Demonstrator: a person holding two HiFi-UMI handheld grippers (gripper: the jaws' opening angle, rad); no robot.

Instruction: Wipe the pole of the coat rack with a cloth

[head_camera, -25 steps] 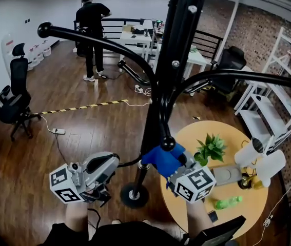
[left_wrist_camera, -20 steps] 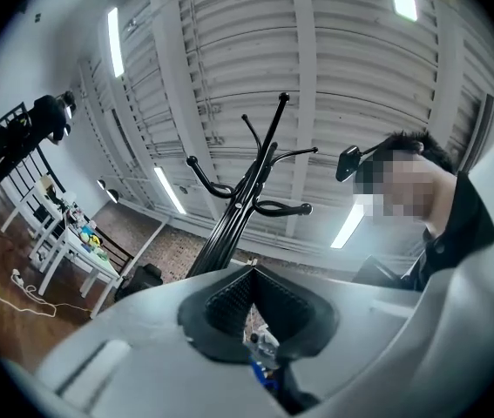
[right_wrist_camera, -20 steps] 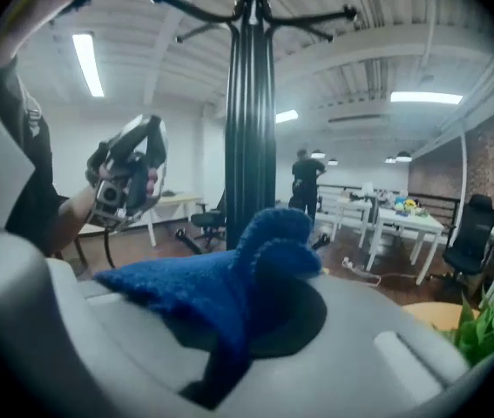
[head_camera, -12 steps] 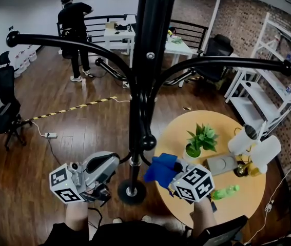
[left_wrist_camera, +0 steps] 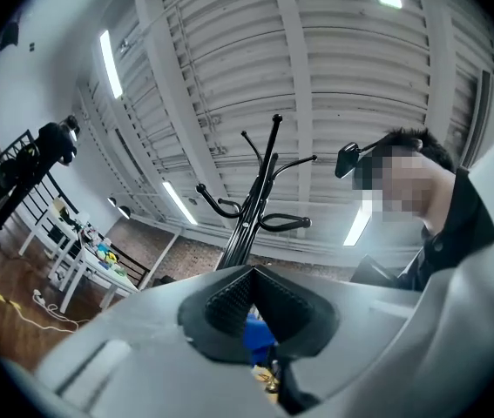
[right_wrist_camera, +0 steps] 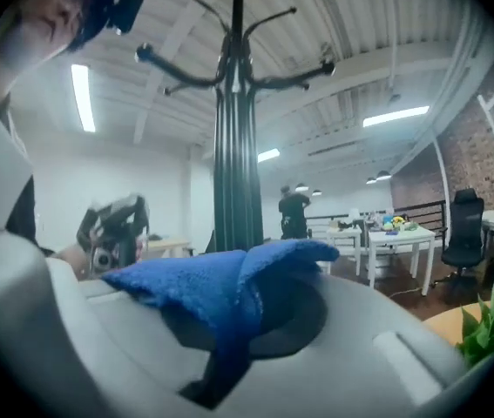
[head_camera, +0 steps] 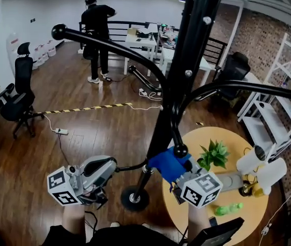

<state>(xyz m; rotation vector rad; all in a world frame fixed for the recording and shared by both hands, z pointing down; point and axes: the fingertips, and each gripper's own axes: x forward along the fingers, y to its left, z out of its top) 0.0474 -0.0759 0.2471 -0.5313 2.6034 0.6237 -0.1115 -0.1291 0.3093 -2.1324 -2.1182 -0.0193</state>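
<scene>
**A:** What is the head view giving us?

**B:** The right gripper (head_camera: 178,170) is holding a blue cloth (head_camera: 166,162) at the lower part of the black coat rack pole (head_camera: 186,65), just under a knob-ended hook (head_camera: 180,150). The left gripper (head_camera: 112,165) is hovering near the pole's left side, above the round base (head_camera: 134,199). A potted plant (head_camera: 214,154) and a green bottle (head_camera: 228,208) are standing on the round yellow table (head_camera: 258,217).

**A:** Is it showing the tongs?

**B:** No, the gripper bodies are covering them. The left gripper view is showing that gripper's ribbed pads (left_wrist_camera: 229,299) meeting at the tips with nothing between them. A scrap of blue is peeking through the gap below. This view is looking up the whole rack to the ceiling, which the head view is cutting off.

**A:** And the right gripper view?

**B:** Here the tongs are clamping the cloth, which is draping over them and hiding their tips. The pole is rising right behind the cloth, though I cannot tell whether the two are touching. The left gripper is showing beyond, to the left of the pole. A person in black (right_wrist_camera: 294,212) is standing far off by white tables (right_wrist_camera: 386,233).
</scene>
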